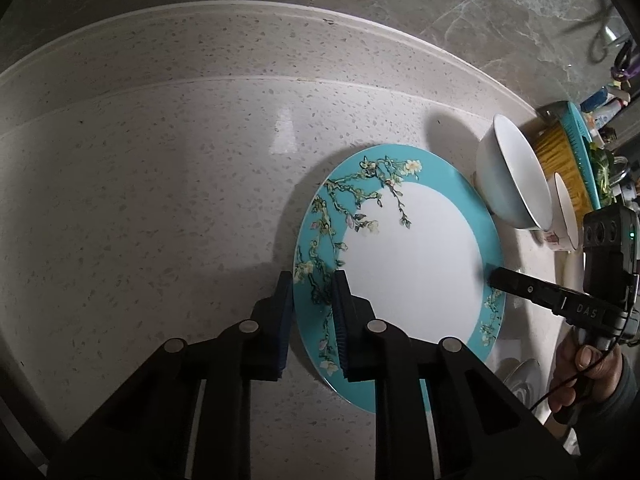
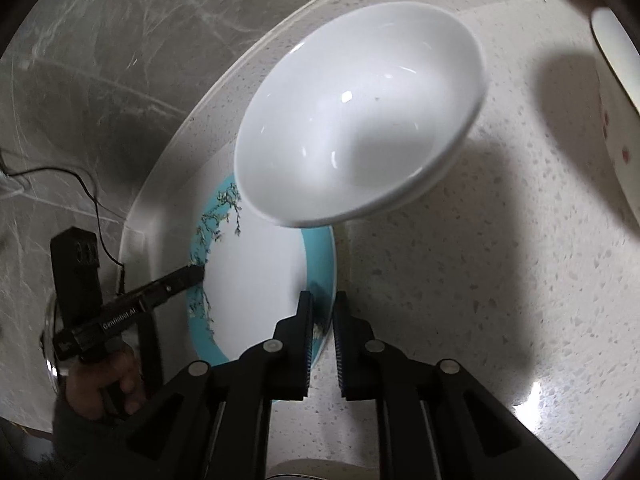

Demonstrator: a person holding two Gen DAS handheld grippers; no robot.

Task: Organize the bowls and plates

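A round plate [image 1: 412, 272] with a teal rim and a flowering-branch pattern lies on the speckled counter [image 1: 160, 200]. My left gripper [image 1: 313, 280] is shut on its left rim, one pad on each side of the edge. My right gripper [image 1: 494, 278] reaches in from the right and pinches the opposite rim. In the right wrist view the plate [image 2: 256, 272] has my right gripper [image 2: 323, 296] shut on its teal edge, and my left gripper [image 2: 196, 274] bites the far rim. A white bowl [image 1: 508, 176] stands just behind the plate, seen large in the right wrist view [image 2: 360, 120].
A second bowl [image 1: 564, 216] with red marks sits beyond the white one, at the right edge [image 2: 616, 80]. Farther back is a yellow and teal basket [image 1: 560, 152] amid clutter. A glass dish [image 1: 520, 376] lies near the hand [image 1: 576, 376]. A marble wall backs the counter.
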